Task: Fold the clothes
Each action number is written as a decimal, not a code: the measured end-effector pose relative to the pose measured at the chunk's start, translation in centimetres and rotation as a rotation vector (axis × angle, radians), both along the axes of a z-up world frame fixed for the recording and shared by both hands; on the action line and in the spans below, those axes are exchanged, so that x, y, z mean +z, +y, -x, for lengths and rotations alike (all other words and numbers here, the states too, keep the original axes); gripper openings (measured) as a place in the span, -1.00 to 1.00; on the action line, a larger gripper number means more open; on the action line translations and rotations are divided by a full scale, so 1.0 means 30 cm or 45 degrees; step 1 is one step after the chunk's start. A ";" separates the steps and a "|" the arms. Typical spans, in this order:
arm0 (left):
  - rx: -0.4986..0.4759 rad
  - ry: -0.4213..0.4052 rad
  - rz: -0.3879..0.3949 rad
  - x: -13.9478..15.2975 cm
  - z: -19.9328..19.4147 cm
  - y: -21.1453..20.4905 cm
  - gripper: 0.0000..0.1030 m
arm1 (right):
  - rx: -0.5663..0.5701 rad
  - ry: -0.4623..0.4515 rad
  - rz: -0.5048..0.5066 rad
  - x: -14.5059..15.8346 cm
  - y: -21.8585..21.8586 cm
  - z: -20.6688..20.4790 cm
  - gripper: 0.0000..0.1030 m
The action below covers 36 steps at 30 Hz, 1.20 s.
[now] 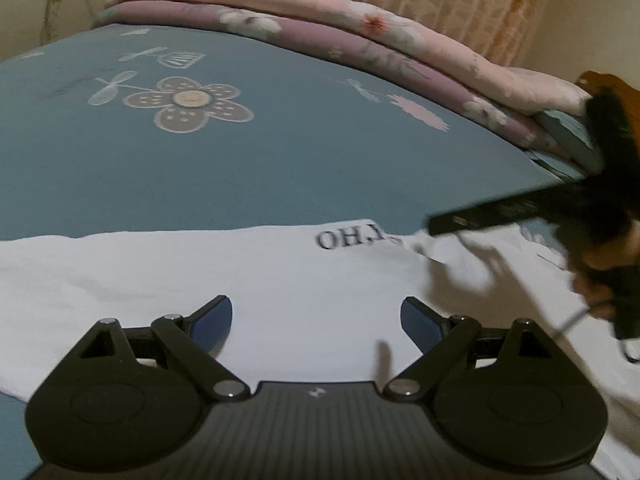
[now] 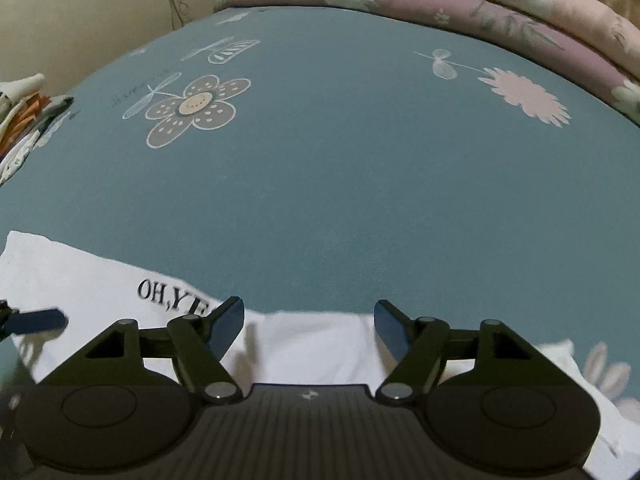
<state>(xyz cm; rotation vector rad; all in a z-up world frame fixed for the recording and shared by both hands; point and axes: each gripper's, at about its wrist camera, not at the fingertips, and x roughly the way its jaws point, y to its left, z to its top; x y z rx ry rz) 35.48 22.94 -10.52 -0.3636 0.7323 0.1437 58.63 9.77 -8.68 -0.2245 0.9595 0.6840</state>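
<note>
1. Cloth is covering nearly everything here: a white shirt [image 1: 248,276] is lying flat and soft on a smooth blue-grey bedsheet [image 1: 280,152], its black printed letters [image 1: 348,238] reading upside down from the left wrist and upright from the right.
2. Printed flowers with dotted petals are decorating the bedsheet, and a folded quilt [image 1: 320,28], pink over mauve with a floral pattern, is lying in thick rounded layers along the far side.
3. The left gripper [image 1: 316,320] is hovering over the shirt with its jaws standing wide apart and nothing between them; its blue ribbed pads [image 1: 218,322] are showing at the tips of black, angular linkage arms.
4. The right gripper [image 2: 308,326] is pointing at the shirt's far edge, jaws likewise apart and gripping nothing, with white cloth showing in the gap.
5. The shirt's far edge is running straight across both views, and beyond it a broad stretch of bare bedsheet is lying open up to the quilt.
6. The near part of the shirt is being hidden under both gripper bodies, so its full outline cannot be told.
7. From the left wrist, the right gripper is appearing as a dark blur at the right rim, with a hand [image 1: 608,264] partly showing behind it.
8. A small pile of patterned cloth [image 2: 24,120] is being cut off at the left rim of the right wrist view, too distorted to identify.
</note>
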 end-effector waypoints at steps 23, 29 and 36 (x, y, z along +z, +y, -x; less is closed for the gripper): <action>0.104 0.053 -0.074 -0.003 0.010 0.044 0.77 | 0.068 0.031 0.094 -0.021 0.090 0.086 0.49; 0.113 0.082 -0.121 -0.015 -0.001 0.037 0.78 | -0.027 -0.023 0.068 -0.093 0.161 0.031 0.65; 0.104 0.047 -0.117 0.007 0.010 0.026 0.78 | -0.020 -0.017 -0.027 0.018 0.053 0.040 0.62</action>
